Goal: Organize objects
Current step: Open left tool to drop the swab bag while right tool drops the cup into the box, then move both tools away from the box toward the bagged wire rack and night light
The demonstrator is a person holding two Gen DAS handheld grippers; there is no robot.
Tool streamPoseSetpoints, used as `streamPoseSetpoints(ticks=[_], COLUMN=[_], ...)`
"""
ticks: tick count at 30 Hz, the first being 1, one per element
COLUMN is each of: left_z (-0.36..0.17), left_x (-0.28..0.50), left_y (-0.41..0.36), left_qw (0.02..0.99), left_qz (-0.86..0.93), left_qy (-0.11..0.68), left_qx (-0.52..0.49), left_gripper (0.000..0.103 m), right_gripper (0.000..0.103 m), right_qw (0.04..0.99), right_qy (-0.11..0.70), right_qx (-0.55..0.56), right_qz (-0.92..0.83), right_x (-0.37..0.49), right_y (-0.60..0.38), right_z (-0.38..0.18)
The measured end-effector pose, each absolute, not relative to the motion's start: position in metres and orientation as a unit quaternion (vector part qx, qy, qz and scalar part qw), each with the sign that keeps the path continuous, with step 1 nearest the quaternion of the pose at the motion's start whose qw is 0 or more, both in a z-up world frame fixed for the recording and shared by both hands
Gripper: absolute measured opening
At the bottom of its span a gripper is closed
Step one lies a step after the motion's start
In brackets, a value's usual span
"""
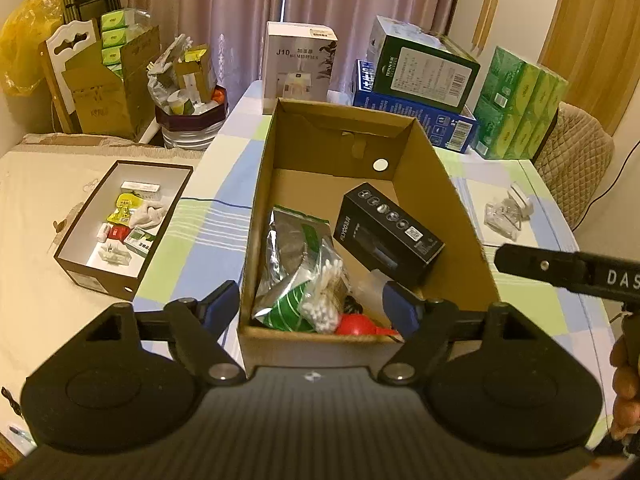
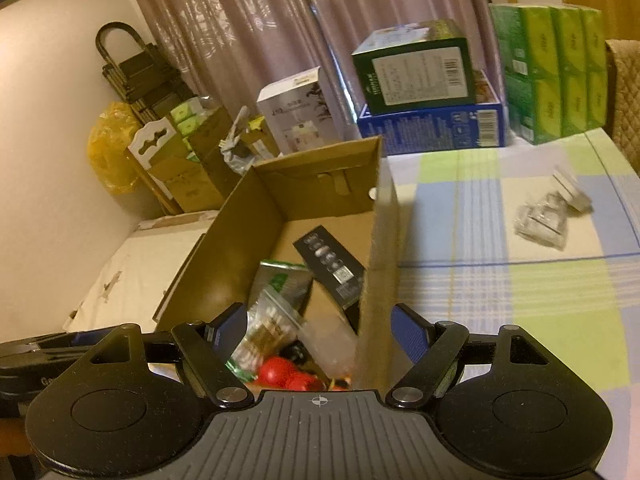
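An open cardboard box (image 1: 440, 200) stands on the checked tablecloth. Inside lie a black product box (image 1: 386, 232), a silver and green pouch (image 1: 292, 256), a bag of cotton swabs (image 1: 324, 300) and a red item (image 1: 350, 326). My left gripper (image 1: 310, 308) is open over the box's near left corner, one finger outside the left wall and one inside. My right gripper (image 2: 320, 330) is open astride the box's right wall (image 2: 376, 272), with nothing held. A clear plastic packet (image 2: 548, 216) lies on the table to the right.
A smaller white-lined box (image 1: 120, 224) of small items sits on the bed at left. At the table's far edge stand a humidifier box (image 1: 298, 64), a green box on a blue one (image 1: 424, 68) and green tissue packs (image 1: 520, 104). A padded chair (image 1: 576, 168) is at right.
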State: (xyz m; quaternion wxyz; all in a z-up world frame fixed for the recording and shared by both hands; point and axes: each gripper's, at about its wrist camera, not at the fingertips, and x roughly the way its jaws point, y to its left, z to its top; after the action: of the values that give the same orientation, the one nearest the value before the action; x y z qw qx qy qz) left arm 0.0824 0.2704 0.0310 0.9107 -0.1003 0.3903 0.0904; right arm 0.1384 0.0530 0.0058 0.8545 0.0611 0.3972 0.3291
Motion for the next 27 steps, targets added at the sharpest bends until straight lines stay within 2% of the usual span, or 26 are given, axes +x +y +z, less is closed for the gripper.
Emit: streamPoseSetpoints(ticks=[12,17,27], left_z=[0.054,0.061,0.067], left_x=[0.051,0.042,0.029], left_y=[0.245,0.233,0.21], left_qw=[0.919,0.922,0.926], left_qz=[0.092,0.087,0.081], left_qy=[0.373,0.366,0.361], left_qx=[-0.092,-0.091,-0.081], left_gripper=[0.091,0.102,0.102], right_gripper=[0.076,0.076,0.076], right_qw=[0.863,0.868,0.875], right_qy=[0.392,0.385,0.382], right_qx=[0.067,0.071,0.082], right_qz=[0.311,0.304,0.287], right_x=[0.105,0.094,0.078], right_y=[0.011,-0.007,-0.042], right_z=[0.024,0.032,0.036])
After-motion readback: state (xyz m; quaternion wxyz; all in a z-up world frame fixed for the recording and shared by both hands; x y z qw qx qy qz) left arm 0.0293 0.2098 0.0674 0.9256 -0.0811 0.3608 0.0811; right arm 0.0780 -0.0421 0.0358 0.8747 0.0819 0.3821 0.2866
